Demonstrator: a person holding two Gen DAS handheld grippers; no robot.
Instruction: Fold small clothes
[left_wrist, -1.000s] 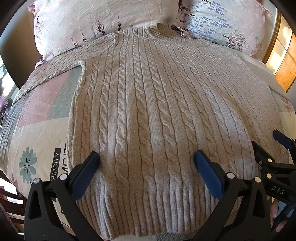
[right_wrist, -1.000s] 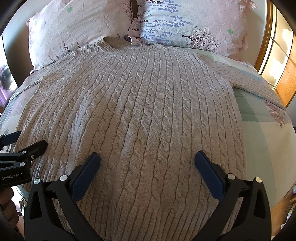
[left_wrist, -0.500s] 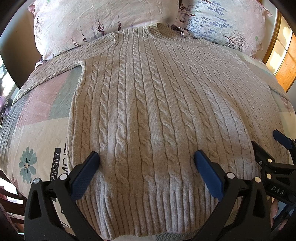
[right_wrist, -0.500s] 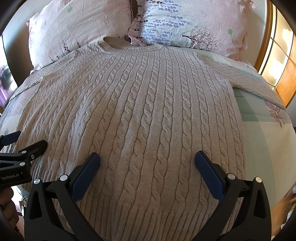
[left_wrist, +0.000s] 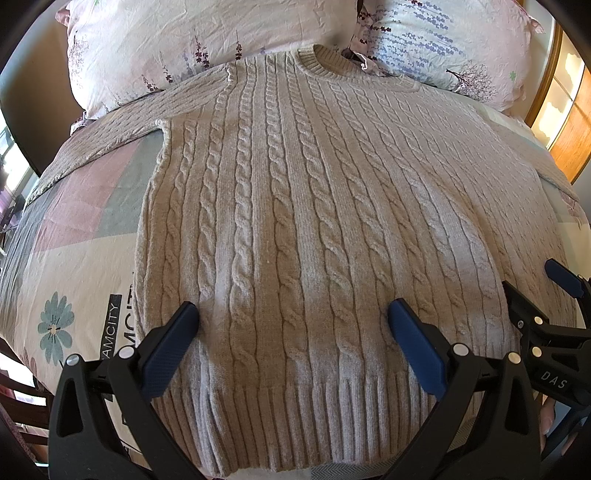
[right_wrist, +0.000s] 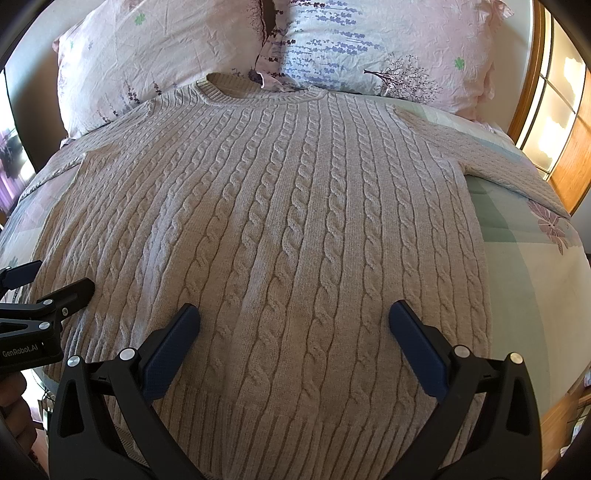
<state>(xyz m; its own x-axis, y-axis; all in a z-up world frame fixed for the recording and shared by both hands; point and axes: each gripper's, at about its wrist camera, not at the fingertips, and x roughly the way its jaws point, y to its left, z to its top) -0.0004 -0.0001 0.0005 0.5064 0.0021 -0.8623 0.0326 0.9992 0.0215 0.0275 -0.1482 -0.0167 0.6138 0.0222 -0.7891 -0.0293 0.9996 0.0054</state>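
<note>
Left wrist view: the beige cable-knit sweater (left_wrist: 295, 229) lies flat and face up on the bed cover (left_wrist: 74, 236), with its ribbed hem (left_wrist: 295, 417) nearest the camera and its round collar (left_wrist: 325, 61) at the far end, touching the 2 floral pillows (left_wrist: 184, 40). One sleeve (left_wrist: 122, 129) extends outward from the sweater's shoulder across the cover's pink and green patches. The left gripper (left_wrist: 291, 339) hangs above the sweater's lower body, just above the hem; its jaws are spread wide and hold nothing. The right gripper (left_wrist: 546, 306) appears beside the sweater's lower edge on the opposite side.

Right wrist view: the sweater (right_wrist: 280, 229) fills the frame, collar (right_wrist: 229, 88) against the pillows (right_wrist: 369, 48), and the other sleeve (right_wrist: 491, 162) runs from the shoulder toward the wooden frame (right_wrist: 569, 162) at the bed's edge. The right gripper (right_wrist: 293, 339) is positioned over the sweater's lower body with its jaws released (blue pads apart, no fabric between them). The left gripper (right_wrist: 40, 284) is visible at the sweater's near corner, also parted. Contact between either gripper and the knit cannot be determined.
</note>
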